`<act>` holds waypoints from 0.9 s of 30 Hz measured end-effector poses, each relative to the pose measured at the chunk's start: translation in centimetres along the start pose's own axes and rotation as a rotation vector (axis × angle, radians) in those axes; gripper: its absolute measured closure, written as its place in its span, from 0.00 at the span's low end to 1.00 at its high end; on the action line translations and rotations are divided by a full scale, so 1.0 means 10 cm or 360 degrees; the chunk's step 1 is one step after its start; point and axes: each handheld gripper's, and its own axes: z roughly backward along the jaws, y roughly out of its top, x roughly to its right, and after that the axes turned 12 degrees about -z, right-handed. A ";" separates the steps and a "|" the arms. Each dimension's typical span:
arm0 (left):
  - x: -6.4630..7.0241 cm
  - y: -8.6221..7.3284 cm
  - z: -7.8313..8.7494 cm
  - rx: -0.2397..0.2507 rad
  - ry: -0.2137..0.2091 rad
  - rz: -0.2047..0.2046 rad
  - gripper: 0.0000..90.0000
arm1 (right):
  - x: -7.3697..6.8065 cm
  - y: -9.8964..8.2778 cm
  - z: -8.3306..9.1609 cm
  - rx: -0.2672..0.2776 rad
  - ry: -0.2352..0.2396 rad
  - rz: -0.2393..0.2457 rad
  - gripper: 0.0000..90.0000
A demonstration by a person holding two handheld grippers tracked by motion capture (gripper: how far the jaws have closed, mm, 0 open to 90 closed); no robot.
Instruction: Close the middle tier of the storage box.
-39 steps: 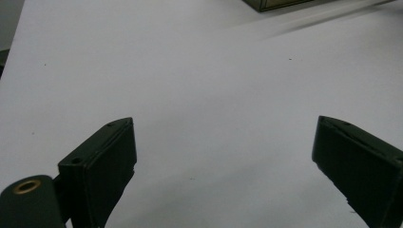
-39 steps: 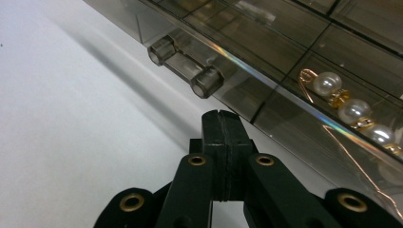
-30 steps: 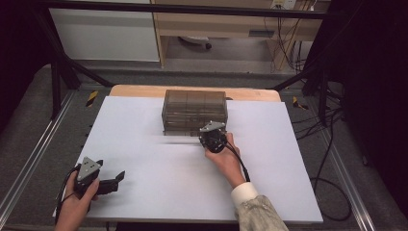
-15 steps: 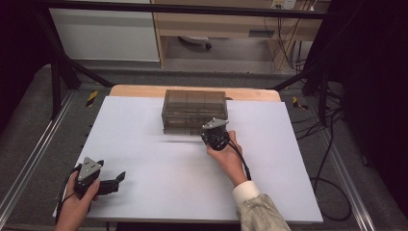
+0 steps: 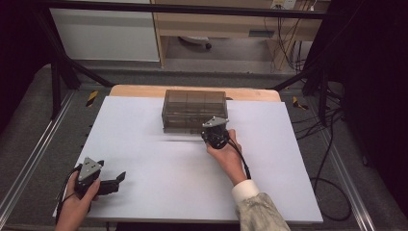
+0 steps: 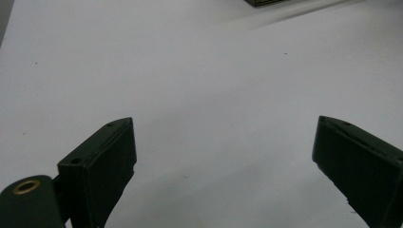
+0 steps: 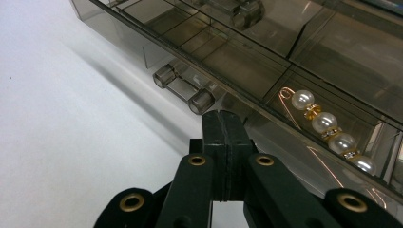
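Observation:
A smoky see-through drawer box (image 5: 195, 109) stands at the back middle of the white table (image 5: 144, 120). My right gripper (image 5: 213, 131) is at the box's front right corner, its jaws pressed together with nothing between them. In the right gripper view the shut gripper (image 7: 223, 124) sits just below a clear bar handle (image 7: 183, 88) on a drawer front. A gold pin with several pearls (image 7: 328, 130) lies in a compartment behind the plastic. My left gripper (image 5: 118, 179) rests open at the front left, with bare table between its jaws (image 6: 223, 142).
A wooden strip (image 5: 134, 90) borders the table's far edge behind the box. Metal frame rails (image 5: 33, 149) run along both sides. Cables (image 5: 332, 159) hang off the right edge. A corner of the box (image 6: 266, 2) shows far off in the left gripper view.
My right gripper has edged slightly closer to the box front. The left gripper has stayed where it was.

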 end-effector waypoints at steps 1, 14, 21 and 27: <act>0.00 0.00 0.00 0.0001 0.0000 0.0000 0.08 | 0.00 0.00 0.00 0.0000 0.0000 -0.0001 1.00; 0.00 0.00 0.00 0.0005 0.0000 0.0008 0.08 | 0.00 0.05 0.02 0.0003 -0.0003 0.0012 1.00; 0.00 0.00 0.00 0.0003 -0.0002 0.0004 0.08 | 0.01 0.07 0.03 0.0002 -0.0005 0.0017 1.00; 0.00 0.00 0.00 0.0006 -0.0001 0.0008 0.08 | 0.01 0.08 0.03 0.0005 -0.0004 0.0015 1.00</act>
